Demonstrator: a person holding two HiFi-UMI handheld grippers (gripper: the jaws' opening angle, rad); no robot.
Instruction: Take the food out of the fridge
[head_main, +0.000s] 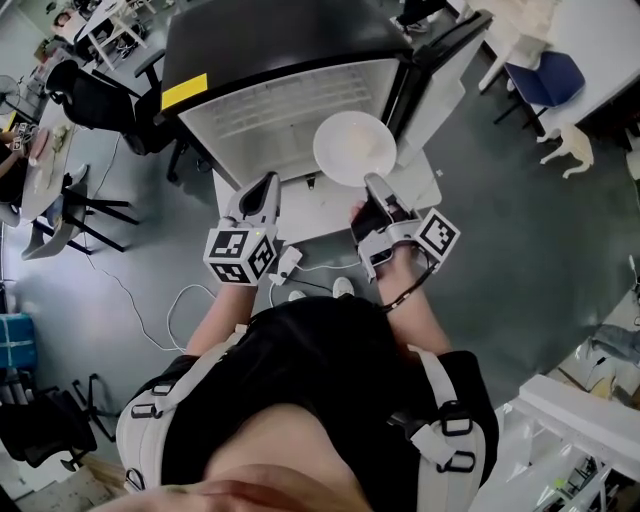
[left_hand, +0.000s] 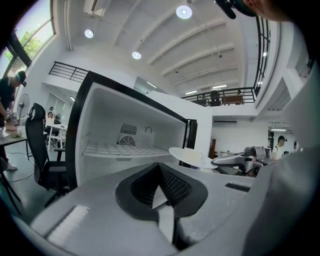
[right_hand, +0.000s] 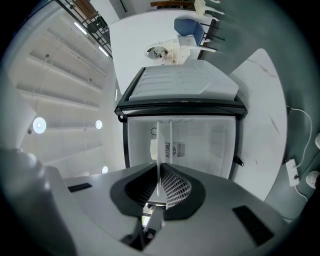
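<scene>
Round plate (head_main: 355, 148) — plain white, thin

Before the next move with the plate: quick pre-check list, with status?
1. Right hand-held gripper shut on the plate by its rim: ok.
2. Plate held about level: ok.
3. Food on plate: none visible, not ok.
4. Left hand-held gripper empty, jaws together: ok.
5. Fridge door open: ok.
6. Plate fully clear of the fridge opening: cannot tell.
</scene>
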